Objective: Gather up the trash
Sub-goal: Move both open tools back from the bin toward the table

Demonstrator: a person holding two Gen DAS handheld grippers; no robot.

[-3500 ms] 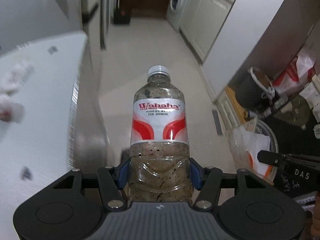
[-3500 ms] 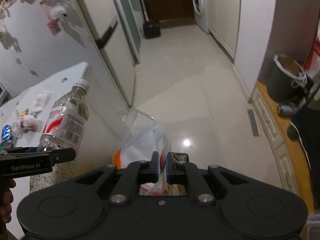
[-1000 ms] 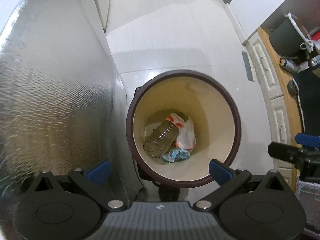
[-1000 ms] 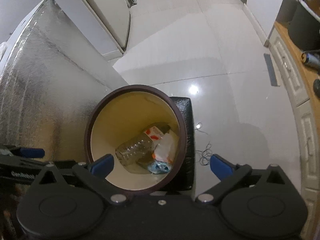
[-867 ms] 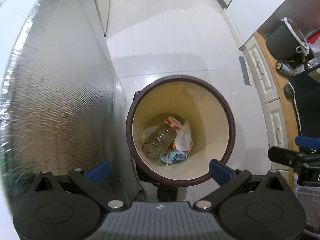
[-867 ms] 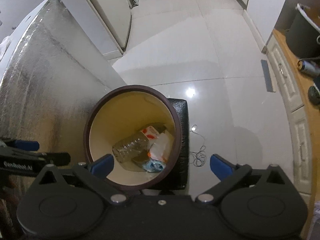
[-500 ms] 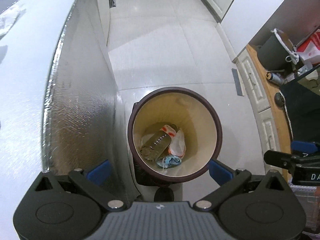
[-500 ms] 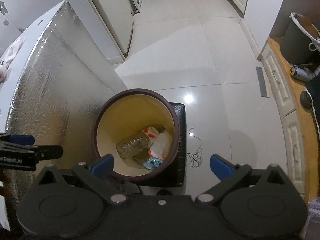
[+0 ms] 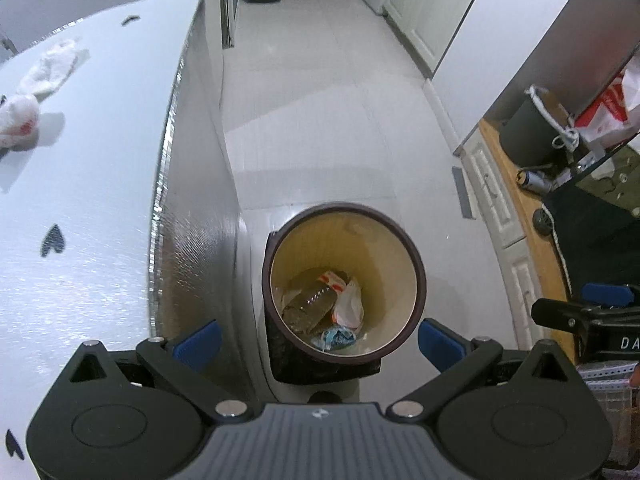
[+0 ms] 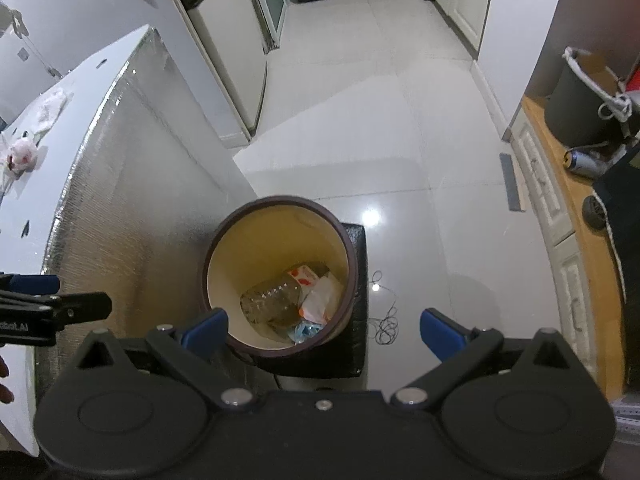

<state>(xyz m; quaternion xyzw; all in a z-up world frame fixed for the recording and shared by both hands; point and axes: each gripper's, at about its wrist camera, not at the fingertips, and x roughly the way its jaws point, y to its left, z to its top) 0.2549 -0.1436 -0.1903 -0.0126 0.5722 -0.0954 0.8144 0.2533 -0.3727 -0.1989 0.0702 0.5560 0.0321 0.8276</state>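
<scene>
Bin (image 9: 416,268), brown rim, cream inside, on the floor just beside the table (image 9: 80,240): now holds the plastic bottle (image 9: 310,304), lying on its side at the bottom, with the white-and-orange plastic bag (image 9: 350,306) against it and a blue-white wrapper scrap (image 9: 336,336) beside both. Left tool (image 9: 318,340): emptied, blue pads spread wide; seconds ago it was clamped on that bottle. Right tool (image 10: 322,330): likewise spread wide and empty, having let go of the bag. Both have since lifted away, the bin showing smaller and lower in each wrist view. Outstanding: crumpled white tissue with red marks (image 9: 18,126) and a flat white wrapper (image 9: 50,66), both on the table top, well apart from the bin. Judgement: two items delivered, collection unfinished; the table litter looks the likely next pick.
</scene>
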